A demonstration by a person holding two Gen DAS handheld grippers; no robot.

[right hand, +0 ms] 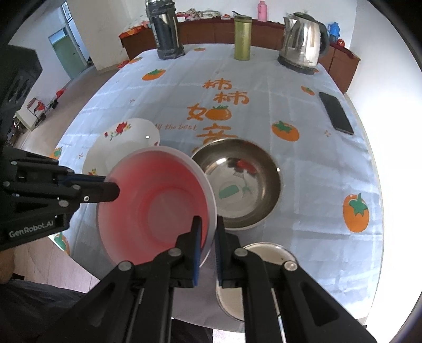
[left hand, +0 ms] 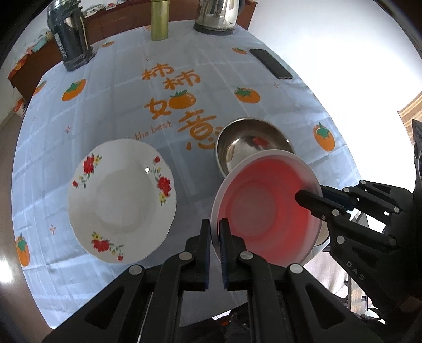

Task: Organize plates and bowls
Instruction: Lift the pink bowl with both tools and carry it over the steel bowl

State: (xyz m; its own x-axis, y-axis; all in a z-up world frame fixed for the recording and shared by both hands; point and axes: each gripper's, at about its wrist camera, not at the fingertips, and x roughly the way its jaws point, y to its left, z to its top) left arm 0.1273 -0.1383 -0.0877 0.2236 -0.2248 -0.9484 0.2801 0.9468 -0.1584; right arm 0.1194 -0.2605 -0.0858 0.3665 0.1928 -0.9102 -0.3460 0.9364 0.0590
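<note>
A translucent pink bowl (left hand: 258, 211) (right hand: 158, 205) with a white rim hangs tilted above the table, gripped from both sides. My left gripper (left hand: 215, 232) (right hand: 113, 191) is shut on its left rim. On the opposite rim my right gripper (right hand: 208, 232) (left hand: 308, 198) is shut as well. A white plate with red flowers (left hand: 121, 200) (right hand: 126, 142) lies on the cloth to the left. Just behind the pink bowl stands a large steel bowl (left hand: 248, 142) (right hand: 237, 184). A smaller steel dish (right hand: 263, 253) sits near the front edge, partly hidden by my right gripper.
Along the far edge of the round table stand a dark thermos (left hand: 70, 37) (right hand: 164, 31), a green canister (left hand: 159, 19) (right hand: 242, 37) and a steel kettle (left hand: 219, 15) (right hand: 303, 47). A black phone (left hand: 270, 63) (right hand: 336, 113) lies at the right.
</note>
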